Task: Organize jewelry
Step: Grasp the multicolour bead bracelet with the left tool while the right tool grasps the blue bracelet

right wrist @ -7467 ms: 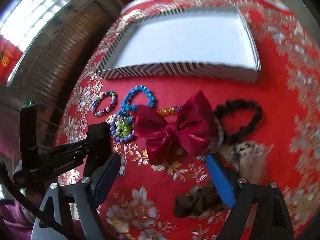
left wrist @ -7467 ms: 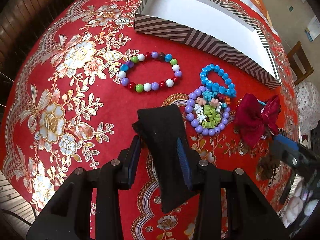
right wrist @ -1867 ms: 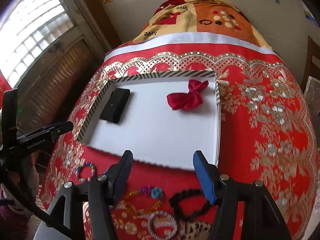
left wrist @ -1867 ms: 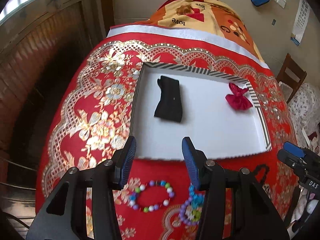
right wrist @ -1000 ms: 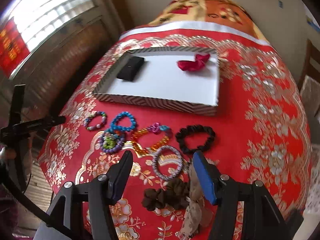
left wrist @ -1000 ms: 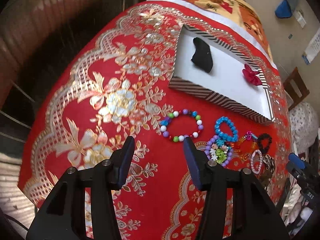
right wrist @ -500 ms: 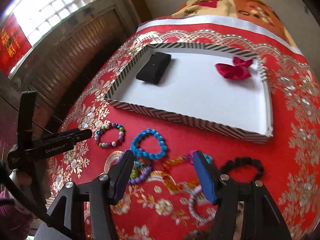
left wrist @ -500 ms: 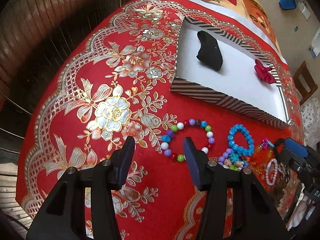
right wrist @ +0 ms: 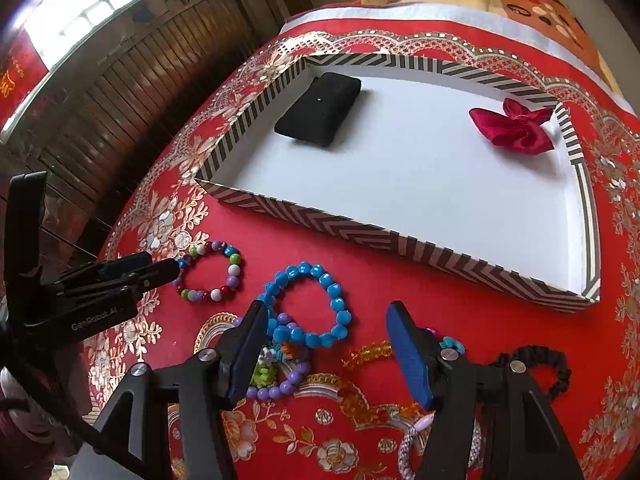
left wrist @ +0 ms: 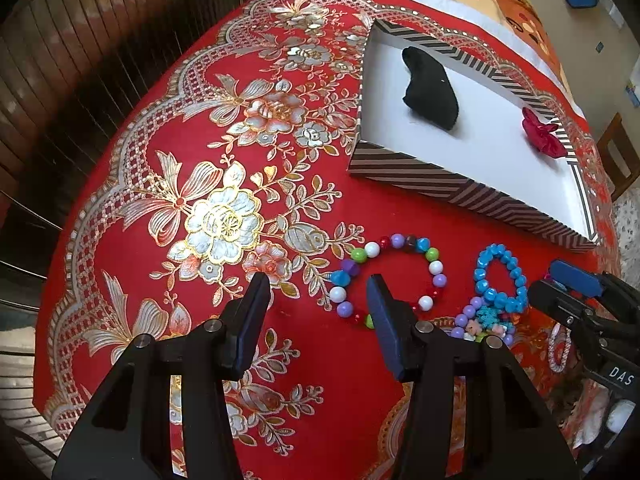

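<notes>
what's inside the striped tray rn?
Inside the striped tray: a black pouch near its far-left corner and a red bow by the right wall, lying apart on the white floor. Whatever is under either one is hidden.

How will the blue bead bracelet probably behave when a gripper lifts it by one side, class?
The blue bead bracelet would probably sag, since its loop already lies uneven on the tablecloth. Its glossy faceted beads may slip between flat fingers. It looks light, but touches the purple bracelet, which might drag along.
</notes>
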Tool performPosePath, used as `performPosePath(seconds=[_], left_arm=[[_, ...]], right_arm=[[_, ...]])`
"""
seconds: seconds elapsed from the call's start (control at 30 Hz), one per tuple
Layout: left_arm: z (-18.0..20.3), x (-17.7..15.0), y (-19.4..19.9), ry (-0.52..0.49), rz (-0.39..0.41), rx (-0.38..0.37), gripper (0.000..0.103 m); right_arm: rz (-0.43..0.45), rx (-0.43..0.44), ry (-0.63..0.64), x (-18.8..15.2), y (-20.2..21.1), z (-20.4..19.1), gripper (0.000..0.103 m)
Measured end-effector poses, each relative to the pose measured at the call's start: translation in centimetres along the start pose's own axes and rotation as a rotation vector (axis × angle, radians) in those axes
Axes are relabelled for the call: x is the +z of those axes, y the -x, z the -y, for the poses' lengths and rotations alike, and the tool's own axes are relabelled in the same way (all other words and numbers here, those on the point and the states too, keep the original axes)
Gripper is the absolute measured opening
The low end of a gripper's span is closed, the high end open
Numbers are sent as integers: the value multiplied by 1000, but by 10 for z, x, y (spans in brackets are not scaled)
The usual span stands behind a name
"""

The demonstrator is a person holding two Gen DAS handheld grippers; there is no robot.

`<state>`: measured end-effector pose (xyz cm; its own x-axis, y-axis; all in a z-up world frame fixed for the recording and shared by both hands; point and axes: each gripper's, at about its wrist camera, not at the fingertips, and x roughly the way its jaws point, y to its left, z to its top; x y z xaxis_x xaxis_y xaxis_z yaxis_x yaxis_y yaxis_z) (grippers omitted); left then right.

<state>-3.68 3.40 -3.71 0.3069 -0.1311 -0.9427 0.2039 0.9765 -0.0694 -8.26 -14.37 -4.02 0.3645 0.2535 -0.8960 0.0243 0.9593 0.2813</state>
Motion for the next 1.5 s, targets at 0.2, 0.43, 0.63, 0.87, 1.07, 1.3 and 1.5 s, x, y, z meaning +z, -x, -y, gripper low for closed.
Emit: performPosePath(seconds=[0.2,0.43,0.63,0.87,1.07,1.3,1.5], left_arm=[[2,1,-6,-8,-16,8,50],[7,4,-12,-29,-24,30,50],[13,4,-15,-61,-19,61,49],[19,8,-16,-89,-7,36,10],[9,13,4,-25,-18,-69,7],[22,34,50,-60,56,-118,7],[41,56,74,-106,113,-104,7]], right_arm=[[-20,-4,8,1,-14,-4,60],[-22,-34,12,3,-26,-4,50],[-13,-122,74,4,-31,-10,33],[30,-89,86,0,-30,-7,8],[100,16,39,5,3,-5,8],[185,72,28,15,57,-6,8],[253,55,23,24,99,4,8]])
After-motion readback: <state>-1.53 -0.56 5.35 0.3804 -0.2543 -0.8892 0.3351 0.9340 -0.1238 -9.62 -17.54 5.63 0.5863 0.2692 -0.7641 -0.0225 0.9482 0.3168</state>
